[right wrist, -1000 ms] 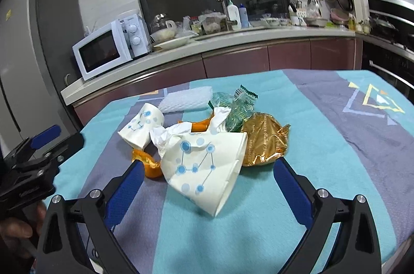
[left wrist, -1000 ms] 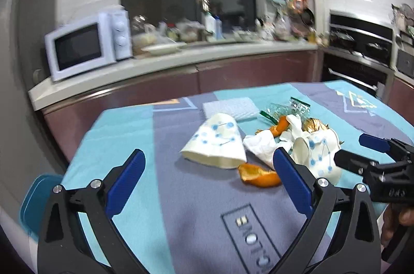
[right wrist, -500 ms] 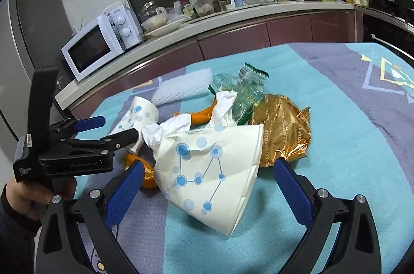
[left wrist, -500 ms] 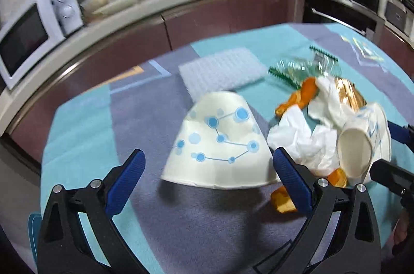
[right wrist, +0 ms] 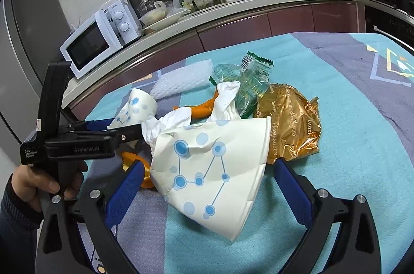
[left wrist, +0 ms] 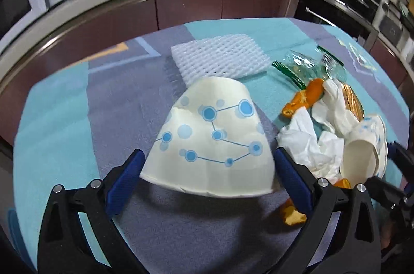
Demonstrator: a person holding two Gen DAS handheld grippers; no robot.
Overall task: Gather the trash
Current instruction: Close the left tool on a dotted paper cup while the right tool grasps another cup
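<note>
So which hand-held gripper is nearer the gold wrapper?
Right. The right hand-held gripper straddles a paper cup touching the gold wrapper; the left hand-held gripper straddles the other cup, farther off.

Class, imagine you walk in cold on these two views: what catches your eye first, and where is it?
Two crushed paper cups with blue dot patterns dominate: the left cup lies between the open fingers of the left gripper, the right cup between those of the right gripper. Behind them, a gold foil wrapper gleams among crumpled tissue and orange peel on the teal tablecloth.

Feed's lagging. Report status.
Left gripper open around flattened cup. Right gripper open around second cup. Tissue, peel crowd both.
</note>
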